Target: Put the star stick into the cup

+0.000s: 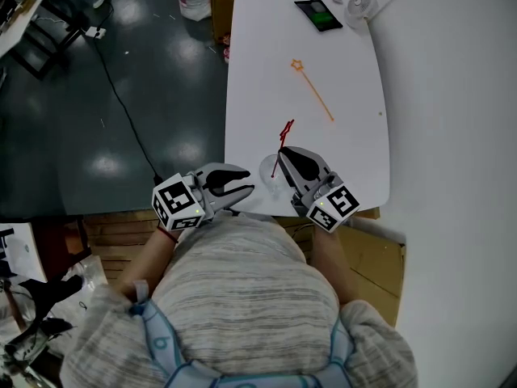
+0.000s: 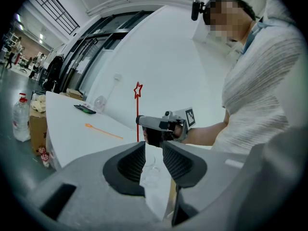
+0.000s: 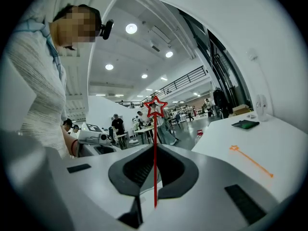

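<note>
The star stick is clamped in the right gripper over the near cup. The left gripper is parted and empty. Lowering, then release, seems called for.

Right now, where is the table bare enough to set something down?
Bare: between the orange star stick and the cup, and the table's left strip. Crowded: near edge at the left gripper and right gripper, far end by the phone.
</note>
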Tool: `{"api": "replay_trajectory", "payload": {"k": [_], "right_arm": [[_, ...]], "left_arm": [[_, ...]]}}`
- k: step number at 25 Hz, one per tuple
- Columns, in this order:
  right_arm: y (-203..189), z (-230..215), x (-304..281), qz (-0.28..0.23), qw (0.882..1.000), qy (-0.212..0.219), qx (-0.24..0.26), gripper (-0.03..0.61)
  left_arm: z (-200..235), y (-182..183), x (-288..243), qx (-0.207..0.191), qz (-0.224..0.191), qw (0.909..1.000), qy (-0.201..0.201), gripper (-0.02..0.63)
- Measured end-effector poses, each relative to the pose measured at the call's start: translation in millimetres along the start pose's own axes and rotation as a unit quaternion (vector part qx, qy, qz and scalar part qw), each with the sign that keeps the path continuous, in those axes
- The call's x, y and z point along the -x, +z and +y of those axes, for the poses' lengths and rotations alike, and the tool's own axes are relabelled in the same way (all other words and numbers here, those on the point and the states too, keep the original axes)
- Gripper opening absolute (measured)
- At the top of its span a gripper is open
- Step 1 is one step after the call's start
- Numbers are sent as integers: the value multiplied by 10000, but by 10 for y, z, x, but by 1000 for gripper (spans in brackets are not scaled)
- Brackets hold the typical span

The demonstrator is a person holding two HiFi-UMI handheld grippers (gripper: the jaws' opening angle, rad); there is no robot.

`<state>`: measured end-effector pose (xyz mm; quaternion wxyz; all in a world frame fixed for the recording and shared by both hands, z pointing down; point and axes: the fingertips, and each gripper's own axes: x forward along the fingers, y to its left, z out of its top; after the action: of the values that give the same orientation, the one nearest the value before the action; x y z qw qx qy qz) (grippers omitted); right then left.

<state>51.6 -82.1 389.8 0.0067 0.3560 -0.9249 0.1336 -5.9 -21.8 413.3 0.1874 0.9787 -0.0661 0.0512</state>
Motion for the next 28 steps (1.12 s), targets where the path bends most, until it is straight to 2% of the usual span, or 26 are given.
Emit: {"api": "replay_trajectory", "payload": {"k": [12,28], "right_arm": [[-367,24,10,802,9947,-161,622,21],[-301,32,80,626,9974,-50,348,23]], "left_arm": [[-38,-8,17,16,37,10000,-2,120],[-55,-9,21,23,-2,10000,9,120]]}}
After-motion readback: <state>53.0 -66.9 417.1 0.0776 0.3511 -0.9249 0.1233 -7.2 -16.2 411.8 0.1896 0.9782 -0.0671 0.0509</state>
